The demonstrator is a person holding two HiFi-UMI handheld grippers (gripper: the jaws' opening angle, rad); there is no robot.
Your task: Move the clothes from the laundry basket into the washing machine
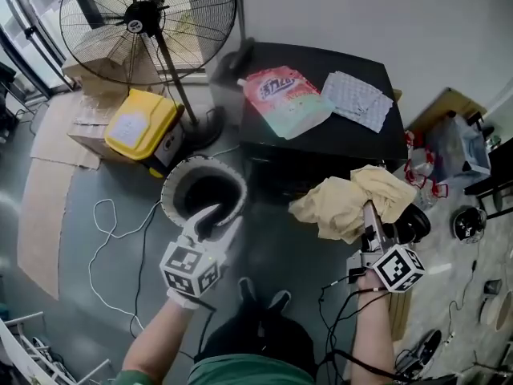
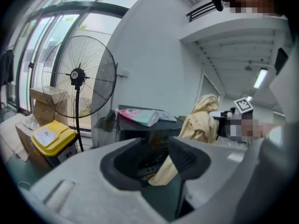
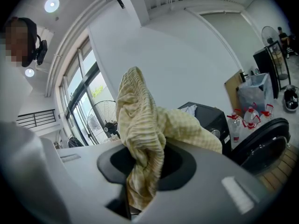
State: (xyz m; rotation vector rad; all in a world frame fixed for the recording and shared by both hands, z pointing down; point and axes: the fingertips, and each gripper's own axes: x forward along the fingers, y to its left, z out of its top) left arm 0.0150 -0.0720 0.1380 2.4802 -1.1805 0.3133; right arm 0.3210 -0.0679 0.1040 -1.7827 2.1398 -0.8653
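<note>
Left hand-held gripper (image 1: 220,220) — jaws apart, nothing between them, over near rim of laundry basket (image 1: 171,189). Right hand-held gripper (image 1: 369,208) — clamped on bunched yellow checked garment (image 1: 341,203), held up in front of black washing machine (image 1: 353,139).

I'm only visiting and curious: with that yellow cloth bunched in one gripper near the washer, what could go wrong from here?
1. The right hand-held gripper pinches only a bunch of the yellow cloth. The loose folds could slip free or snag on the open washer door.
2. The left hand-held gripper, open and empty, hangs right over the laundry basket. A bump on its rim might tip it.
</note>
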